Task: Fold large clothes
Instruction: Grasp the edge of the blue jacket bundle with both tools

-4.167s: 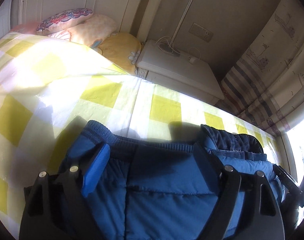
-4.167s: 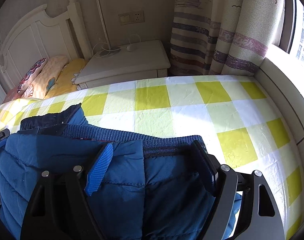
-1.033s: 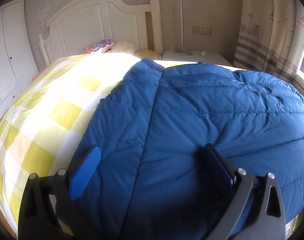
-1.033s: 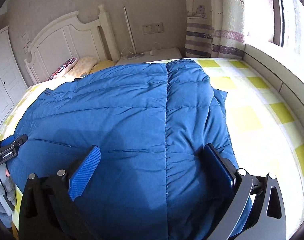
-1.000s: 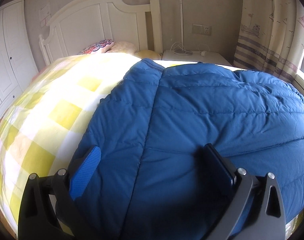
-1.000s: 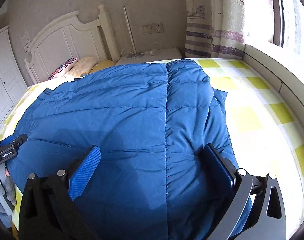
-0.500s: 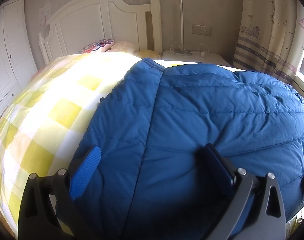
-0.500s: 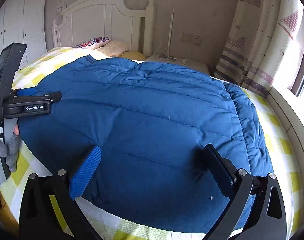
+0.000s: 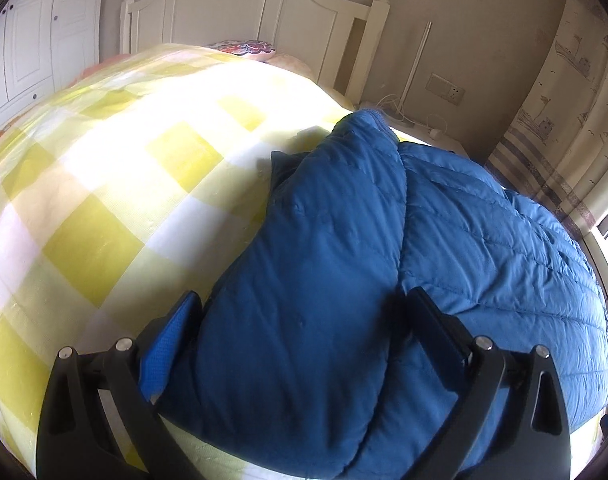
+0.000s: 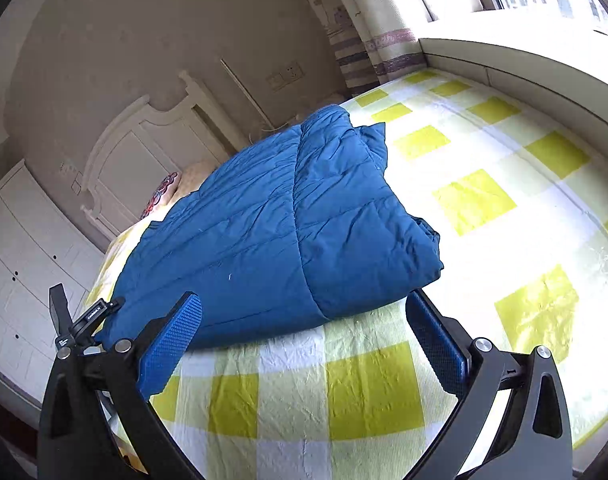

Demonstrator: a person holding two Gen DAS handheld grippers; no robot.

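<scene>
Lying folded on the bed (image 10: 483, 248), the jacket (image 10: 288, 232) looks mostly done; both hand-held grippers, left (image 9: 304, 336) and right (image 10: 304, 340), gape empty.

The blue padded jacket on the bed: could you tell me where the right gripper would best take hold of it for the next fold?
Probably the thick folded corner of the blue padded jacket nearest the right gripper, approached low from the bed's near edge. That corner bulges above the checked sheet, so the open gripper can close across its layers.
</scene>
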